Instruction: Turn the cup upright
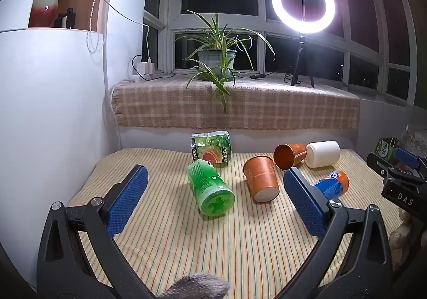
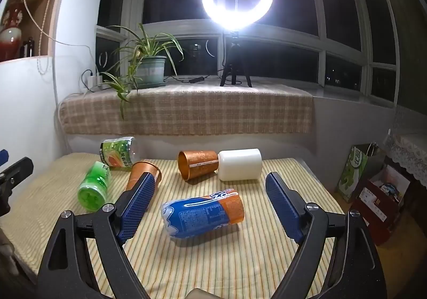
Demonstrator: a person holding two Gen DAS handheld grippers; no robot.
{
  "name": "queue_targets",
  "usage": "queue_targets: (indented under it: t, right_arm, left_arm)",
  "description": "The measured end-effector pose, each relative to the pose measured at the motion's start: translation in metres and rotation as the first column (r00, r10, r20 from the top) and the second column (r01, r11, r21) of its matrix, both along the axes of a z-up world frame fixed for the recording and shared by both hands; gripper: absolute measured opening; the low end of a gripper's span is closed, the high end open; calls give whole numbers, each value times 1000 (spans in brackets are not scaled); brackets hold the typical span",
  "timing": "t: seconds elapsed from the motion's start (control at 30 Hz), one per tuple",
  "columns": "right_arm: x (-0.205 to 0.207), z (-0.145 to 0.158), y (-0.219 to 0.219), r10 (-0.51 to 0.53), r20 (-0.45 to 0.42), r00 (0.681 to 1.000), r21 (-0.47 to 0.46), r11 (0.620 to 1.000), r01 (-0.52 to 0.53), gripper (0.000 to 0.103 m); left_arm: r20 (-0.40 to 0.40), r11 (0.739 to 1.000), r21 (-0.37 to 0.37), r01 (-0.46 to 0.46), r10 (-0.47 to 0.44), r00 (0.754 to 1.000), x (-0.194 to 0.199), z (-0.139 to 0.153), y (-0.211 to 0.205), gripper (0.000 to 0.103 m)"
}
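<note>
both grippers — left point(image 1: 215, 192), right point(image 2: 210, 200) — jaws apart, empty, above toppled cups on striped cloth point(image 1: 213, 245); likely risk: blue cup point(image 2: 202, 212) rolling away, nudging copper cup point(image 2: 198, 164).

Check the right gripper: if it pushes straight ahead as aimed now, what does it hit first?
Most likely the blue-and-orange cup, lying on its side on the striped cloth, centred between the open right gripper fingers. Behind it lie the copper cup and the white cup. Depth is approximate.
</note>
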State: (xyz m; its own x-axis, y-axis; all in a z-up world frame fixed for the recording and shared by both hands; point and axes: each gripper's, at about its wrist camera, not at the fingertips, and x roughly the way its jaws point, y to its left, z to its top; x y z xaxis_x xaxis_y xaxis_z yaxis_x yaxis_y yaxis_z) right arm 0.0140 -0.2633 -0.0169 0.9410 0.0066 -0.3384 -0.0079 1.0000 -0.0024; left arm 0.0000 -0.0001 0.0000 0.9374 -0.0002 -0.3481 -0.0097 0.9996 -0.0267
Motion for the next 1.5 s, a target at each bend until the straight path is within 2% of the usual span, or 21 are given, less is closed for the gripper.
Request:
queue_targets:
  t: [0.93,1.5]
  right_arm:
    - [1,3,-7,-6,-6,1000,29,1000,6,85]
    - [1,-1,-9,-10,-15,1000,35,999,11,85]
  left_arm:
    - [3,1000,-5,-2,2,1000,-5,-3,9,103]
    - [-3,1000,4,4,-4,1000,-6,-8,-10,103]
